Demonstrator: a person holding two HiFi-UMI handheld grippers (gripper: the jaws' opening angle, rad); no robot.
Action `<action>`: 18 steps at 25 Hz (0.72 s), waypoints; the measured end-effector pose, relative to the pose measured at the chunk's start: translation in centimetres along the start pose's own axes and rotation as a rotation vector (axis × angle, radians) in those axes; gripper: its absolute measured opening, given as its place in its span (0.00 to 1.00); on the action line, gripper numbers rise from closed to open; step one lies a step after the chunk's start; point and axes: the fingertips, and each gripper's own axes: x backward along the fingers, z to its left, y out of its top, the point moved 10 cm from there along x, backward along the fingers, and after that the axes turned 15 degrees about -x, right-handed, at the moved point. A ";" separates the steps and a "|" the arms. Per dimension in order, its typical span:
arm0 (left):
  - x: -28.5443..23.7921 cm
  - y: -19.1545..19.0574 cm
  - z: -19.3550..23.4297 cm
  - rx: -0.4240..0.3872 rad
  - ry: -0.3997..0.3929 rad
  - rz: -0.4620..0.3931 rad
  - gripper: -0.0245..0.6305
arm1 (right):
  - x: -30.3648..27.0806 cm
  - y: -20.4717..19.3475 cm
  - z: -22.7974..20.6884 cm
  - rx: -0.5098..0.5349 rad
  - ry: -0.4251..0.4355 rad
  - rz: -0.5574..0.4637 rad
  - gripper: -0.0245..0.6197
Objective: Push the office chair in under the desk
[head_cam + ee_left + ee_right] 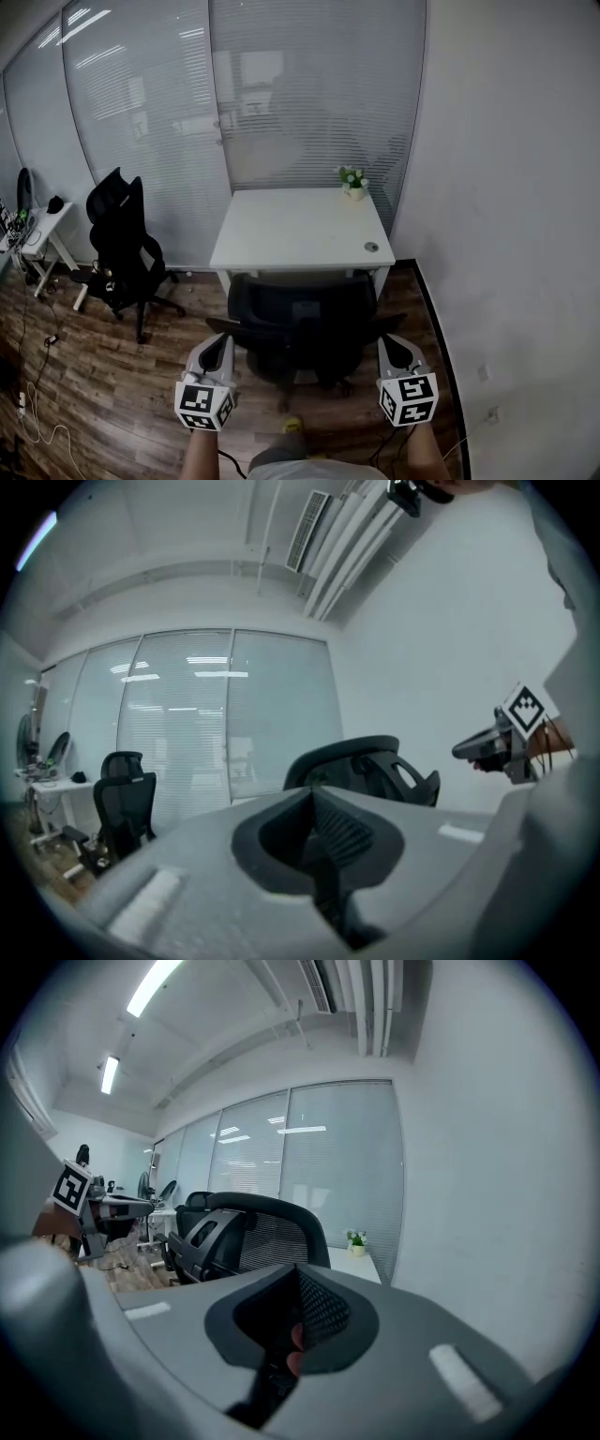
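A black office chair point(300, 323) stands in front of the white desk point(300, 230), its mesh back toward me and its seat partly below the desk's front edge. My left gripper point(221, 345) sits just behind the chair's left armrest, and my right gripper point(386, 342) sits just behind the right armrest. In the left gripper view the left gripper point(314, 794) is shut with nothing between its fingers, and the chair back point(361, 766) lies beyond. The right gripper point(298, 1274) is likewise shut and holds nothing, with the chair back point(248, 1227) ahead on its left.
A second black chair point(122, 244) and a small white table point(42, 230) stand at the left. A potted plant point(353, 183) sits on the desk's far right corner. Glass partitions with blinds run behind the desk, a white wall runs on the right, and cables point(37, 375) lie on the wooden floor.
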 end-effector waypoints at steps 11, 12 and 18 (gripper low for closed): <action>0.3 0.1 0.8 0.043 0.025 -0.024 0.03 | -0.2 0.2 0.7 -0.059 0.004 -0.028 0.04; 0.3 0.1 0.9 0.045 0.028 -0.024 0.03 | -0.2 0.2 0.8 -0.063 0.004 -0.030 0.04; 0.7 -0.1 1.3 0.072 0.043 -0.031 0.03 | -0.3 0.4 1.1 -0.070 0.011 -0.038 0.04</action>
